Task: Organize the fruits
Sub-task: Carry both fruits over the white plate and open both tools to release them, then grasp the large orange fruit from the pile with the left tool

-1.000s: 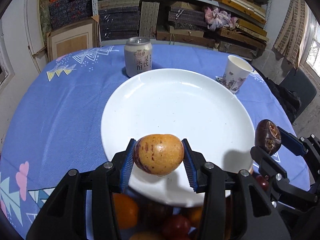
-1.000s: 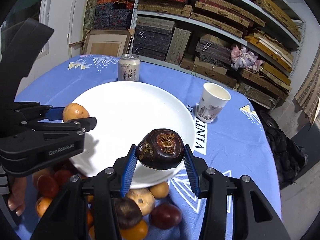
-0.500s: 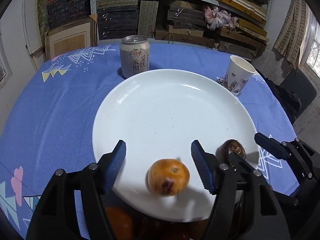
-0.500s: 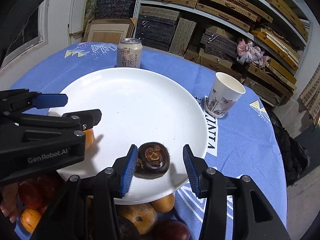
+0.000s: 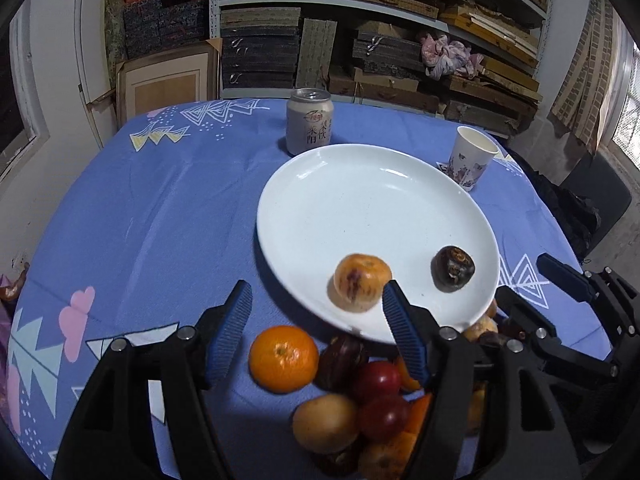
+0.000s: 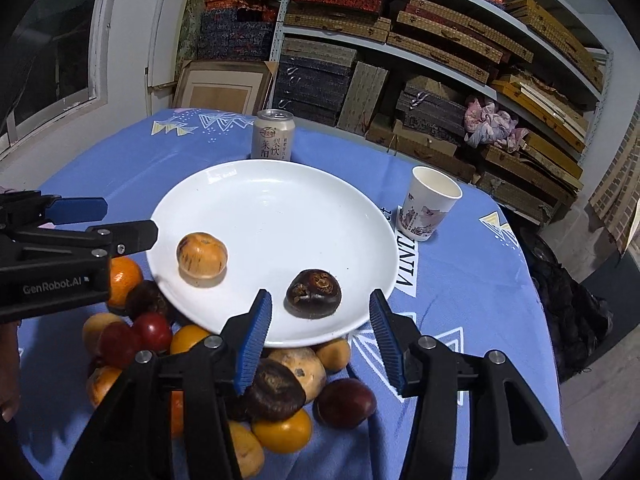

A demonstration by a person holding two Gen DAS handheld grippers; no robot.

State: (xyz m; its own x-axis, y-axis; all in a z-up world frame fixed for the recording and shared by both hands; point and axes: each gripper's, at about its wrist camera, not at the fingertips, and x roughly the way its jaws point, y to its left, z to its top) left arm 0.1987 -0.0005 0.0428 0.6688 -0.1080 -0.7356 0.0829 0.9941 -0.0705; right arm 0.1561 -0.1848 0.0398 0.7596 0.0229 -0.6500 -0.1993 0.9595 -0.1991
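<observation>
A white plate (image 5: 360,200) (image 6: 276,208) holds a yellow-brown fruit (image 5: 362,282) (image 6: 202,256) and a dark brown fruit (image 5: 453,269) (image 6: 314,293) near its front rim. My left gripper (image 5: 316,336) is open and empty, pulled back over the cloth, with an orange (image 5: 283,358) just below it. My right gripper (image 6: 320,336) is open and empty, just behind the dark fruit. A pile of loose fruits (image 6: 276,384) (image 5: 360,400) lies in front of the plate.
A drink can (image 5: 310,126) (image 6: 273,135) stands behind the plate. A paper cup (image 5: 472,160) (image 6: 428,204) stands to the plate's right. The round table has a blue cloth (image 5: 140,220). Shelves of boxes fill the back wall.
Both grippers opened and let their fruits down onto the plate, then drew back toward the pile. The left gripper also shifted left.
</observation>
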